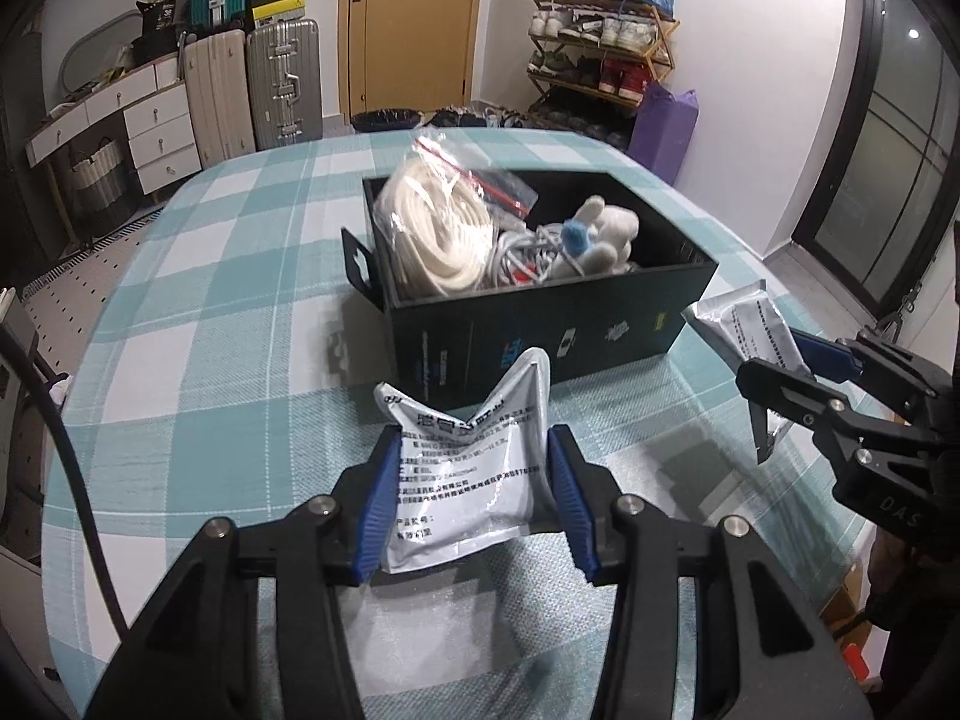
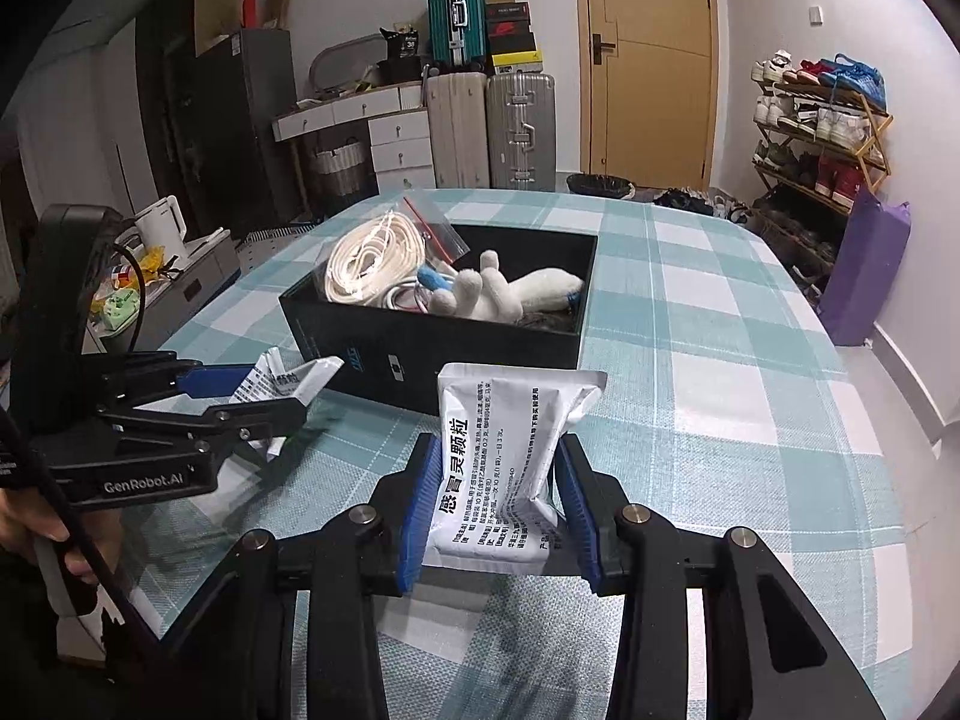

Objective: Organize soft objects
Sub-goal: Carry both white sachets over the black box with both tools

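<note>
Two silvery foil sachets with black print, one in each tongs. Left tongs (image 1: 474, 483) clamped on a crumpled sachet (image 1: 465, 480), its top edge dented into a V, blue ribbed pads pressing both sides. Right tongs (image 2: 495, 498) pinched tight on the second sachet (image 2: 510, 456), which stands upright and flatter, large characters down its left edge. Both sachets are held just above the bench (image 2: 720, 396), near the front wall of a black box (image 1: 540, 324).

Box: rigid card, rectangular, open top, small printed marks on the front, a flap sticking out at its left end. Inside: a coil of white rope in a clear zip bag with a red seal (image 1: 438, 222), a white plush toy (image 1: 600, 234), tangled pale cable with a blue bit. Box floor hidden under these.

Bench cloth: woven teal-and-white check. Sachet print too small to read in the left view. A person's hand (image 2: 36, 531) is cut off at the right view's left edge.
</note>
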A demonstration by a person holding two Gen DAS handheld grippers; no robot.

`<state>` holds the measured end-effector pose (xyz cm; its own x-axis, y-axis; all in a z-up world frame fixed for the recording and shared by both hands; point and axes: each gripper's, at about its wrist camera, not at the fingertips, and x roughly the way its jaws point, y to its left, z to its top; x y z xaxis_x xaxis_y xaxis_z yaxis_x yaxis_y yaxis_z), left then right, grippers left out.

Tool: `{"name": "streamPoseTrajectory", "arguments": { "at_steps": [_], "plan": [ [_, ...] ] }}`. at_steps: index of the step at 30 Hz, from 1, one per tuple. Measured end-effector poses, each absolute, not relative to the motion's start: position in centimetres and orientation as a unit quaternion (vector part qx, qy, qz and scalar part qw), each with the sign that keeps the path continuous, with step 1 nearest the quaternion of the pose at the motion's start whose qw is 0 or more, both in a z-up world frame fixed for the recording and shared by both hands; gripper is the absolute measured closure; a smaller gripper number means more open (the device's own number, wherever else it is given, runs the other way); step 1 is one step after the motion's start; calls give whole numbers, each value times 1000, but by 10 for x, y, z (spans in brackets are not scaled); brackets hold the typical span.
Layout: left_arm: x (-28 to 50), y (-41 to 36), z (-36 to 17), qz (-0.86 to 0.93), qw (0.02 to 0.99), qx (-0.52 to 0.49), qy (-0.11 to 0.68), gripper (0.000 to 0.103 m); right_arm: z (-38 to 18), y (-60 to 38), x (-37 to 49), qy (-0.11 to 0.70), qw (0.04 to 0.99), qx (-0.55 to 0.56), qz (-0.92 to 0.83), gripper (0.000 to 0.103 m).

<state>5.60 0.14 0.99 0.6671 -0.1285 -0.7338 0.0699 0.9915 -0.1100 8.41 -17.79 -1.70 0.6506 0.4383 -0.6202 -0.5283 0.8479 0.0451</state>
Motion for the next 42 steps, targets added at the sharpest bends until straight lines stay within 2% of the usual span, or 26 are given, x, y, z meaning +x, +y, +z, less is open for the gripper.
{"name": "streamPoseTrajectory", "arguments": {
  "at_steps": [24,42],
  "plan": [
    [61,-1,73,-66,937,-39,340,56,31,-184,89,264,924,-40,274,63],
    [116,-4,81,-75,940,-27,332,56,45,-164,134,259,925,-37,276,63]
  ]
}}
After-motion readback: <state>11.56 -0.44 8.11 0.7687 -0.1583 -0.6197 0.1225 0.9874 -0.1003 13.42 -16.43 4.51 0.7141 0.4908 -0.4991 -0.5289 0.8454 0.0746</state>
